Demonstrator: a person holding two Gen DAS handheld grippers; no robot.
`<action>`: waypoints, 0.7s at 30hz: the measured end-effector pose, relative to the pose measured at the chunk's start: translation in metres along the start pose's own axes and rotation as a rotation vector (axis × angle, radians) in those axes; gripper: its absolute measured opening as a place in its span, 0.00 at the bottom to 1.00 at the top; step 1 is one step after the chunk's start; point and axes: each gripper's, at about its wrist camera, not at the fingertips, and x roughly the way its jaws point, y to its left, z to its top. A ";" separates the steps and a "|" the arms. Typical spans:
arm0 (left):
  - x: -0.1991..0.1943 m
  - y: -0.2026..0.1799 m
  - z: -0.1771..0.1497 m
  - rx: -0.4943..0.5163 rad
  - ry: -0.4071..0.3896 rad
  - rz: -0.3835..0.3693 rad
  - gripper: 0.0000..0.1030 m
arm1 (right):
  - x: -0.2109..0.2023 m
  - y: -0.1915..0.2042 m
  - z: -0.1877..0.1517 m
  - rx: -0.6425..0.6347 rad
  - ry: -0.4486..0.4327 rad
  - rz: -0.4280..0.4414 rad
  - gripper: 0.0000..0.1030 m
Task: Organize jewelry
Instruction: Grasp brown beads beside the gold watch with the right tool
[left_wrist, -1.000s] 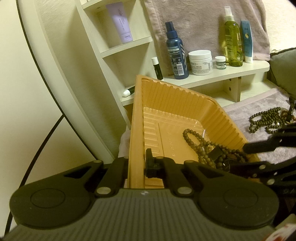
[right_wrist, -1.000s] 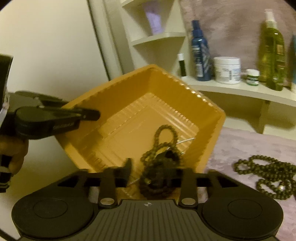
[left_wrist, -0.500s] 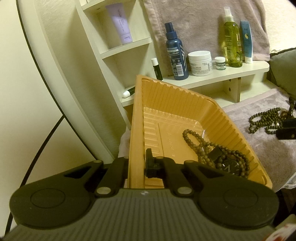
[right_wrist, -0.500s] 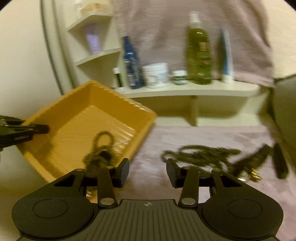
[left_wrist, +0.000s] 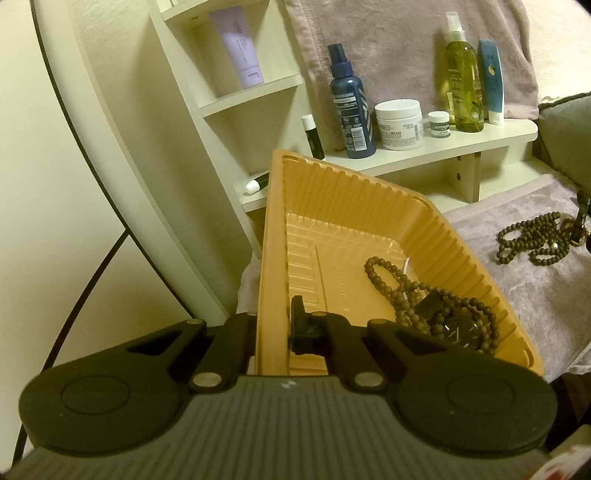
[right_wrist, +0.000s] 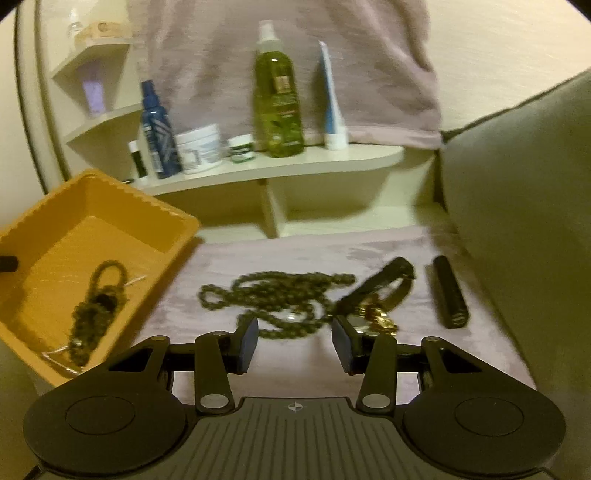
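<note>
My left gripper (left_wrist: 273, 328) is shut on the left wall of an orange plastic tray (left_wrist: 332, 221) and holds it tilted. A brown bead necklace (left_wrist: 399, 291) and a black watch (left_wrist: 461, 326) lie in its low corner. The tray also shows at the left of the right wrist view (right_wrist: 66, 236). My right gripper (right_wrist: 294, 343) is open and empty, just above a second bead necklace (right_wrist: 280, 295) on the mauve cloth (right_wrist: 295, 254). A gold watch with a black strap (right_wrist: 376, 295) lies beside that necklace.
A black tube (right_wrist: 448, 291) lies on the cloth at the right, next to an olive cushion (right_wrist: 517, 184). A cream shelf (right_wrist: 280, 166) behind holds bottles, jars and a tube. A towel (right_wrist: 288, 62) hangs behind it.
My right gripper has left the tray, where it let go of the first necklace and watch, and has swung right over the necklace on the cloth. The left gripper has held still.
</note>
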 end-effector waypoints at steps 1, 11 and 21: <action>0.000 0.000 0.000 -0.001 0.000 0.000 0.03 | 0.001 -0.002 -0.001 -0.003 0.001 -0.008 0.44; 0.000 0.000 0.000 0.002 0.001 0.001 0.03 | 0.011 -0.019 -0.007 -0.018 0.025 -0.092 0.43; 0.001 0.001 -0.001 0.007 0.005 0.002 0.03 | 0.029 -0.036 -0.002 -0.112 0.040 -0.145 0.32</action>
